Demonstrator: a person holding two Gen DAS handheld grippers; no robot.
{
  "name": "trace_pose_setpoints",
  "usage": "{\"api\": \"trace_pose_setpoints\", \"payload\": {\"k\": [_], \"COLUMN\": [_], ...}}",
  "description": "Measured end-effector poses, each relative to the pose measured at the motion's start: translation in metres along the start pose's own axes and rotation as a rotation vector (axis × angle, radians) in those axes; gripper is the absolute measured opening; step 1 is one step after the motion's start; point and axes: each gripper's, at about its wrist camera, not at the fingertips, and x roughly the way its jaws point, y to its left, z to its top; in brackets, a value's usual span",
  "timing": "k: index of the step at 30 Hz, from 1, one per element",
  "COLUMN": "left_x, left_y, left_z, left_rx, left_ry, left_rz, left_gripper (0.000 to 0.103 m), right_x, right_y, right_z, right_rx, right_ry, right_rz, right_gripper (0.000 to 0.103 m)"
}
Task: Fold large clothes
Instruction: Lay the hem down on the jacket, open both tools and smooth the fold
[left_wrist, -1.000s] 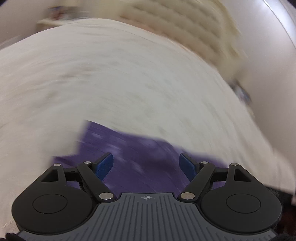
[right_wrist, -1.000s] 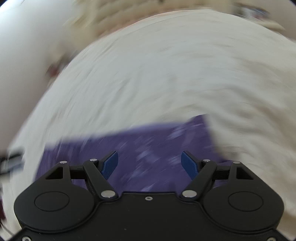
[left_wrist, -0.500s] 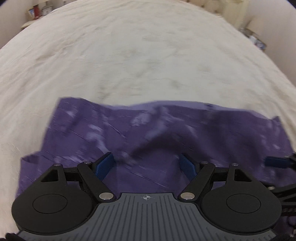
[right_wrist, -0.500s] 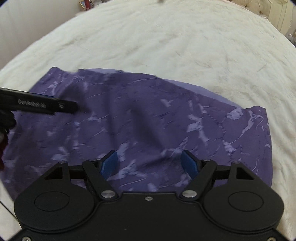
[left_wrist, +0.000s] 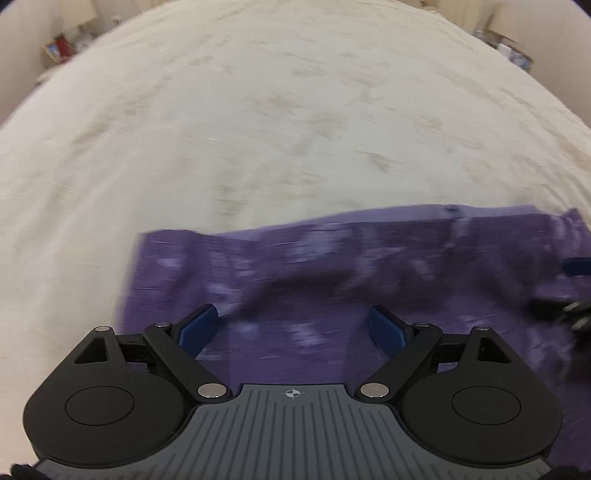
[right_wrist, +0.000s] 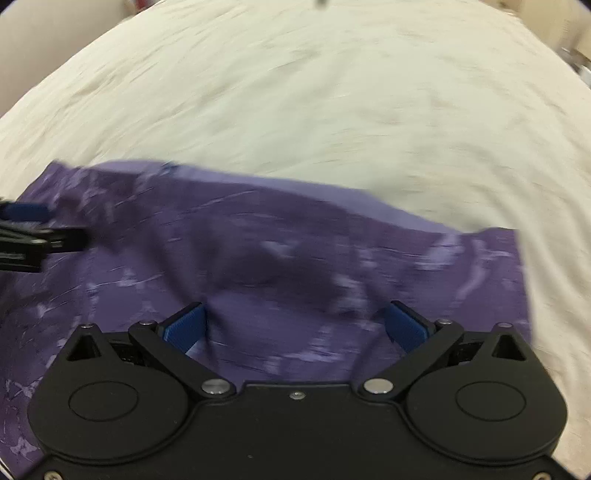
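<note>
A purple marbled garment (left_wrist: 369, 266) is seen spread flat on a cream bedspread (left_wrist: 258, 110), at the near edge of the bed, with both hand-held tools poised over it. In the left wrist view, the left tool (left_wrist: 293, 328) is held above the left part of the cloth, its blue pads (left_wrist: 197, 328) set wide apart; the jaws have just been opening, and nothing is pinched between them, the fabric lying beneath. The tip of the right tool is glimpsed at that view's right edge. In the right wrist view, the right tool (right_wrist: 295, 325) is likewise shown spread wide over the right part of the garment (right_wrist: 258, 258), its jaws also having just been opening, with cloth seen below the pads (right_wrist: 186, 326) but not gripped. The left tool (right_wrist: 29, 236) enters from that view's left edge, above the fabric. A paler lilac strip is visible along the garment's far edge (both views are blurred, so finer detail cannot be told). Small cluttered items (left_wrist: 59, 48) are seen beyond the bed's far corner.
</note>
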Motion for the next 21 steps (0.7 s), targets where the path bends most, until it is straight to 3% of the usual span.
{"api": "trace_pose_setpoints", "payload": {"k": [4, 6, 8, 11, 13, 17, 21], "left_x": [-0.007, -0.008, -0.006, -0.005, -0.009, -0.043, -0.069], "left_y": [0.045, 0.068, 0.077, 0.072, 0.073, 0.083, 0.091], "left_z": [-0.012, -0.021, -0.022, -0.011, -0.009, -0.025, -0.05], "left_rx": [-0.078, -0.144, -0.18, -0.165, -0.19, -0.266, -0.325], "left_ry": [0.029, 0.03, 0.043, 0.071, 0.079, -0.002, -0.01], "left_rz": [0.076, 0.026, -0.022, -0.016, -0.062, -0.167, -0.26], "left_gripper": [0.093, 0.095, 0.095, 0.094, 0.094, 0.094, 0.095], "right_x": [-0.01, -0.012, -0.013, -0.013, -0.015, -0.046, -0.083], "right_y": [-0.048, -0.075, -0.096, -0.096, -0.085, -0.09, -0.1], "right_z": [-0.014, -0.024, -0.029, -0.026, -0.02, -0.033, -0.068], "right_rx": [0.113, 0.194, 0.286, 0.282, 0.295, 0.363, 0.422], "right_ry": [0.02, 0.041, 0.054, 0.071, 0.068, -0.027, -0.08], "right_rz": [-0.114, -0.125, -0.048, -0.055, -0.026, 0.071, 0.124], "right_gripper": [0.101, 0.102, 0.101, 0.102, 0.102, 0.102, 0.102]}}
